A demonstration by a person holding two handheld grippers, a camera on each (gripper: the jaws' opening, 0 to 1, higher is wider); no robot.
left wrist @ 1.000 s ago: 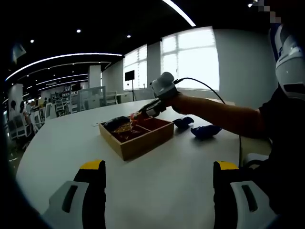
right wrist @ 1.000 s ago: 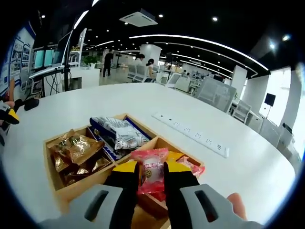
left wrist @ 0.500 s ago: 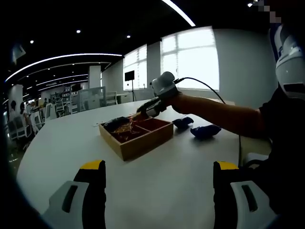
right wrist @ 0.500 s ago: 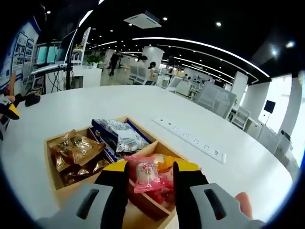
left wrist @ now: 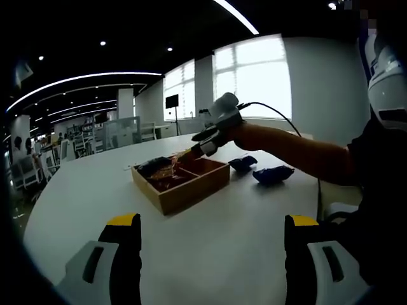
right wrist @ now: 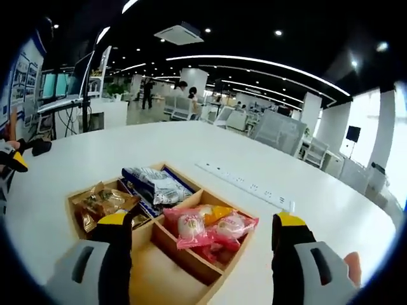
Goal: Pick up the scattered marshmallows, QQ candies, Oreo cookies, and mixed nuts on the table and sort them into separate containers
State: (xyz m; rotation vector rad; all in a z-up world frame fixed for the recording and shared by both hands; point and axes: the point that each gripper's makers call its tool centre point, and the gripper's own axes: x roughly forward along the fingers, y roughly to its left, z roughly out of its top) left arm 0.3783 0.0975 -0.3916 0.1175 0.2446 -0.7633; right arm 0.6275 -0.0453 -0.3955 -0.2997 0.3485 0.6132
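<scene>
In the left gripper view my left gripper (left wrist: 213,254) waits low over the bare white table (left wrist: 95,190) with its jaws spread wide and nothing between them, parked out of the way, I judge, while the other hand does the sorting. Across the table sits the wooden tray (left wrist: 181,178) with its dividers, and my right gripper (left wrist: 205,136) hangs just above its far side, my forearm reaching in from the right. Just past the tray two dark blue packets (left wrist: 273,175) lie loose on the table, near each other and apart from the tray; I take them for cookie packs not yet sorted, though they are too small to read. In the right gripper view my right gripper (right wrist: 202,254) looks down into the tray (right wrist: 191,267), jaws released and wide apart, holding nothing. The pink sweets (right wrist: 210,229) lie in the compartment right in front of the jaws, each kind kept to its own section so the sorts stay separate: brown foil nut packets (right wrist: 102,203) in the left compartment, blue and white cookie packs (right wrist: 152,184) in the one beyond. The near compartment looks bare wood. A white power strip (right wrist: 245,184) lies on the table beyond the tray
</scene>
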